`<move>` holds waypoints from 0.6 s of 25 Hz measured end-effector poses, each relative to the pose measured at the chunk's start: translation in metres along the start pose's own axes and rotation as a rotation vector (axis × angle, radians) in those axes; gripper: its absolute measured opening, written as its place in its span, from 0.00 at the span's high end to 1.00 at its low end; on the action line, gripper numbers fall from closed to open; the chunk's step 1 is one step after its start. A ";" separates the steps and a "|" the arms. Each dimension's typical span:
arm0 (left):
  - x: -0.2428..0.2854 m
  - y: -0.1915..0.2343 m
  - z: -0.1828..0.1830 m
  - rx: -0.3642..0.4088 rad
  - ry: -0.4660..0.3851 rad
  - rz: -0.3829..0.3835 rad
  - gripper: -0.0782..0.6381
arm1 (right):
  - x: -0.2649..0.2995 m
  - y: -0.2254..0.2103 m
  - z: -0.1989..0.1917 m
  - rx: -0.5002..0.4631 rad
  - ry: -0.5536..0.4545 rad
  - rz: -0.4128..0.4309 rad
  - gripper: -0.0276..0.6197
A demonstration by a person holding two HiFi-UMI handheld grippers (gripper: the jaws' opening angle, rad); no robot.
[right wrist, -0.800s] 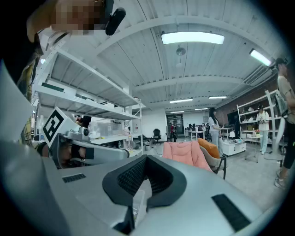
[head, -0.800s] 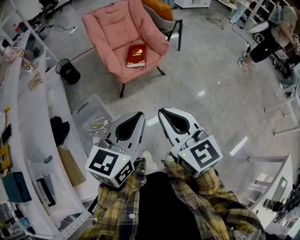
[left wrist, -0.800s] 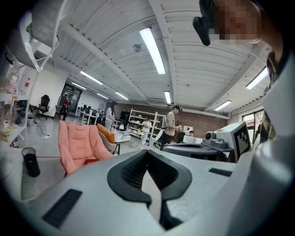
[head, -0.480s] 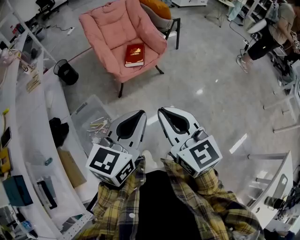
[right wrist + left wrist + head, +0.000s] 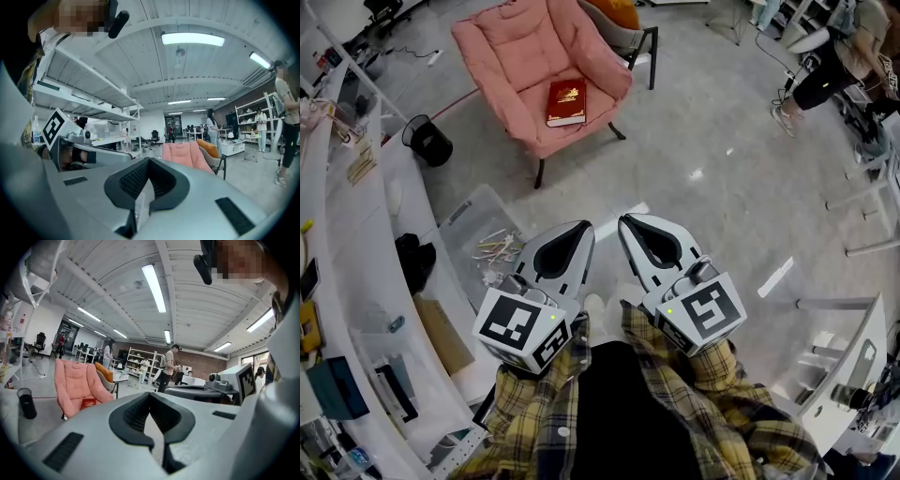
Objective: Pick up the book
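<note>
The left tongs (image 5: 578,231) are held in close to the wearer's chest, jaws pressed together with nothing between them; the right tongs (image 5: 628,223) sit just beside them, likewise closed and empty.

The book (image 5: 566,101) lies flat on the seat of the pink chair (image 5: 511,42), well ahead of both tongs and a little toward the left tongs' side, open floor between. So I'd say the step is the approach.

- Walk in first, and spread one pair of jaws wide before reaching the seat.
- A flat book on a soft cushion wants a low entry at an edge; the cushion should give enough for the lower jaw to slip under.
- Take it by the spine side, or the pages may fan and slide.
- Keep clear of the box (image 5: 473,217) on the floor, near and outboard of the left tongs, and the black bin (image 5: 425,141) beyond it.
</note>
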State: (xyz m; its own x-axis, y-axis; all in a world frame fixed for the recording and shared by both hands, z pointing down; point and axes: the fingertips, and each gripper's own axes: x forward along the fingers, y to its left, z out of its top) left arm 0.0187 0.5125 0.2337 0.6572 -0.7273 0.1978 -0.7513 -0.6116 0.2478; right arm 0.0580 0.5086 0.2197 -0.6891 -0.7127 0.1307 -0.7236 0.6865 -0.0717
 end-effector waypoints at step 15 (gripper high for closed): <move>0.066 0.035 0.007 -0.062 0.015 -0.003 0.88 | 0.032 -0.057 -0.019 0.043 0.082 -0.016 0.93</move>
State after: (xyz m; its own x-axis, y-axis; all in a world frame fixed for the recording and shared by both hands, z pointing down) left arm 0.0355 0.4407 0.2488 0.6605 -0.7206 0.2109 -0.7447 -0.5929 0.3064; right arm 0.0784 0.4492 0.2465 -0.6730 -0.7084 0.2125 -0.7369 0.6668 -0.1111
